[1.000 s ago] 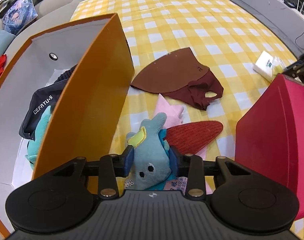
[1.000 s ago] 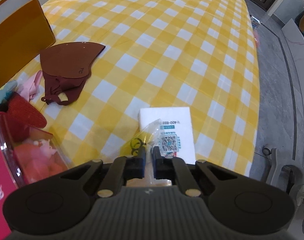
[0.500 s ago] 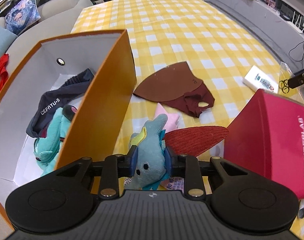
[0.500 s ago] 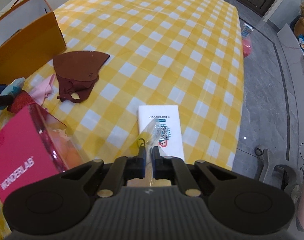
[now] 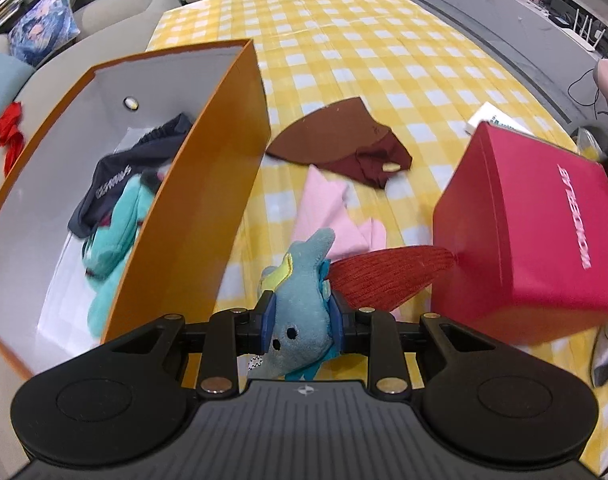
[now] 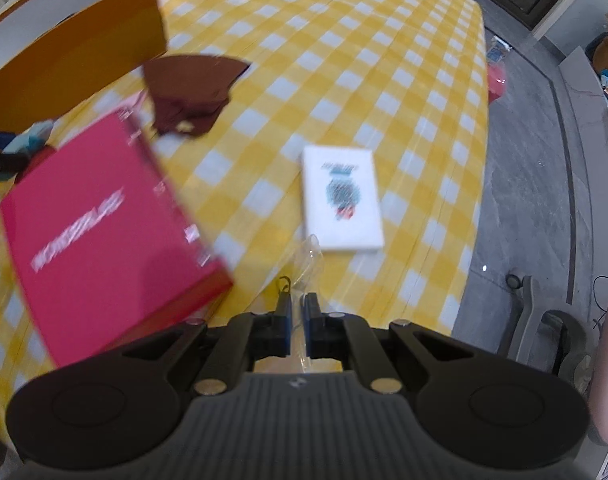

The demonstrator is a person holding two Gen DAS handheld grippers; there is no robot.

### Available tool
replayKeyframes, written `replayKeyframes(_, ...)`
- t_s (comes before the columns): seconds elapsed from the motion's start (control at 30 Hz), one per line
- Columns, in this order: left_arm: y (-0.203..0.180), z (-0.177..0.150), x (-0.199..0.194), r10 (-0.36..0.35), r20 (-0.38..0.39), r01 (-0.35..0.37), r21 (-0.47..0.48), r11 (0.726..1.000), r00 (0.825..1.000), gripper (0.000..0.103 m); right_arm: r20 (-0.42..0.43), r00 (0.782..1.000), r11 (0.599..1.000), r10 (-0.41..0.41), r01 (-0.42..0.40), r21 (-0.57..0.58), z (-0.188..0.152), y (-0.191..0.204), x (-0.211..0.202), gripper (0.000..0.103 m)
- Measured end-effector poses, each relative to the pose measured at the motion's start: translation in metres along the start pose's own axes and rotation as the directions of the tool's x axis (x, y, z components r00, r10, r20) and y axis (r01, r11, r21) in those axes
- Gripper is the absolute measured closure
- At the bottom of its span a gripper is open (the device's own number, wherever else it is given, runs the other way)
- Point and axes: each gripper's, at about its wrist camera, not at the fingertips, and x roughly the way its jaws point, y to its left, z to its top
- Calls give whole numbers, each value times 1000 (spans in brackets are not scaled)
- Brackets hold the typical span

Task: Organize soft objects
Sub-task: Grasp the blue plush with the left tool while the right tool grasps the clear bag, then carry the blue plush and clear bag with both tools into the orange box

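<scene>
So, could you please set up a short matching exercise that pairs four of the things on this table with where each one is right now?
Things:
1. blue plush toy
2. navy garment
3. white card
4. clear plastic bag

Places:
A. lying flat on the checked tablecloth
B. pinched in the right gripper
C. inside the orange box
D. clamped in the left gripper

Pairs: 1-D, 2-C, 3-A, 4-B
</scene>
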Motion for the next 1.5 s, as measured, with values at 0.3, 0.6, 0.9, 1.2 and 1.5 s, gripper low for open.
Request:
replayKeyframes(0.3, 3, -29, -34, 45, 7, -45, -42, 998, 999, 71, -33, 999, 996, 40, -42, -84, -47, 56, -17, 100)
replayKeyframes(0.6, 11, -48, -85, 87, 69, -83, -54, 995, 994, 71, -40, 996, 980, 79, -85, -181, -58, 117, -35, 100)
replayKeyframes(0.9, 30, -65, -113, 95, 83, -91, -45, 995, 992, 71, -34, 991, 954, 128, -133, -269, -41, 170, -50, 100)
replayKeyframes(1.2, 55, -63, -130, 130, 85, -131, 8, 991, 988, 71, 12, 988, 932, 155, -142, -334, 3, 201, -70, 100)
replayKeyframes(1.5, 84, -41, -147, 151, 125, -152, 2, 988, 981, 71, 119, 981, 919, 155, -99, -382, 74, 218, -109, 100)
